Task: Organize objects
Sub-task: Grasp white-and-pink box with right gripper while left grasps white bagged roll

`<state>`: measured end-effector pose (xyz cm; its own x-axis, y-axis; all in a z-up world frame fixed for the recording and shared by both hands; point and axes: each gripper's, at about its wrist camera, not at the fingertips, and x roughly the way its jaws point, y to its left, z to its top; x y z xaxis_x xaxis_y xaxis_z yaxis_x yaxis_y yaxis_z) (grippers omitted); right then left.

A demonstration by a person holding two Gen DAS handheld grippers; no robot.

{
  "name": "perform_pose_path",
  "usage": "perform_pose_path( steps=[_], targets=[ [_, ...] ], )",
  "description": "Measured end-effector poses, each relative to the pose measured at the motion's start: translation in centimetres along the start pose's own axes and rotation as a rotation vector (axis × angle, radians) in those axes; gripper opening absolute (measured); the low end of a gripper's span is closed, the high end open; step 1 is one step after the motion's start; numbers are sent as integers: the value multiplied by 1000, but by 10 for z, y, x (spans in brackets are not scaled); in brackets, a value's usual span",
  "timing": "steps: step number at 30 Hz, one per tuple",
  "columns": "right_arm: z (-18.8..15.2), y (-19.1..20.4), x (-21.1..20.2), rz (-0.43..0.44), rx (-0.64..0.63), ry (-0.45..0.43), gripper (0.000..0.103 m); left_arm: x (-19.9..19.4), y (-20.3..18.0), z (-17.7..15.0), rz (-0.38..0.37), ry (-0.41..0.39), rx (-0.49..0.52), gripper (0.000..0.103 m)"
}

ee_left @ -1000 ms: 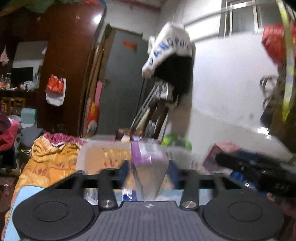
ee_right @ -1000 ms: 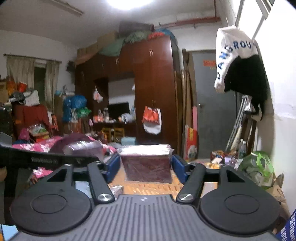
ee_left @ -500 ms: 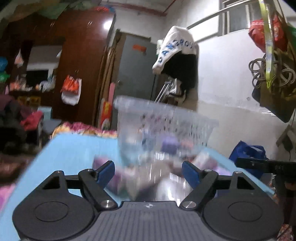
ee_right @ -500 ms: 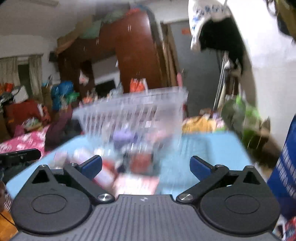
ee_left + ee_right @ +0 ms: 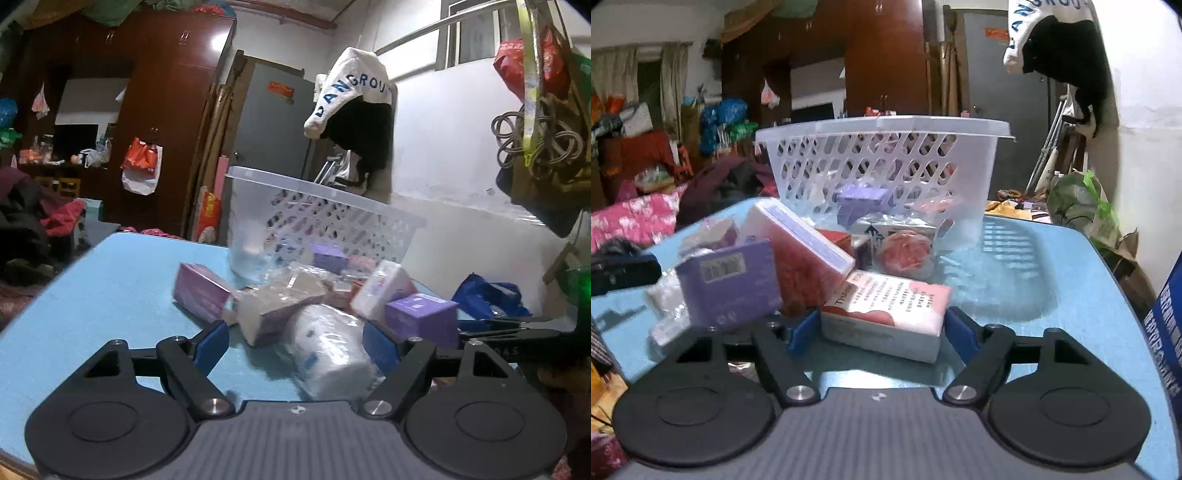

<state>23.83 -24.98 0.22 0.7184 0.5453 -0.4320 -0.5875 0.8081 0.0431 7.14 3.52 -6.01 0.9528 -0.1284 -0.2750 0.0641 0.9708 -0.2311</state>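
A few things sit in the basket [image 5: 882,173], most boxes [image 5: 886,306] lie on the table [image 5: 1052,288] before it, and both claws, left claw [image 5: 295,341] and right claw [image 5: 875,330], are open, holding nothing.

Lighting: indoor, artificial, moderately dim; the far room is lying in murky tones. A bright spot is glaring off the glossy wardrobe door [image 5: 218,44] in the left wrist view, suggesting an overhead lamp.

Shadows: the basket [image 5: 882,162] is casting a slotted, patterned shadow across the table [image 5: 1052,280] to its right; a thin tool-shaped shadow is falling on the table's left edge.

Sharpness: the wrapped white pack [image 5: 328,350] nearest the left tongs [image 5: 297,341] is showing smear; the purple box [image 5: 729,282] beside the right tongs [image 5: 881,332] is looking soft.

Distortion: fisheye curvature is bending the walls and table edges; the frame corners are vignetting to black.
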Motion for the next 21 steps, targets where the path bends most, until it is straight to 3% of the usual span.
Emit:
perform_pose_path(
  steps=[3, 6, 8, 10, 14, 21],
  targets=[
    [-5, -3, -10, -5, 31, -28, 76, 7, -9, -4, 1, 10, 15, 83],
    [-10, -10, -19, 5, 68, -54, 76, 17, -16, -9, 49, 31, 37, 82],
    [-13, -13, -22, 2, 79, -62, 76, 20, -19, -12, 63, 36, 39, 72],
    [-15, -16, -24, 14, 98, -76, 76, 20, -23, -12, 54, 33, 48, 55],
    [-17, -14, -27, 15, 93, -89, 76, 18, -30, -15, 74, 3, 103, 51],
    [-24, -19, -37, 31, 117, -131, 76, -2, -27, -17, 31, -94, 108, 51]
  ],
)
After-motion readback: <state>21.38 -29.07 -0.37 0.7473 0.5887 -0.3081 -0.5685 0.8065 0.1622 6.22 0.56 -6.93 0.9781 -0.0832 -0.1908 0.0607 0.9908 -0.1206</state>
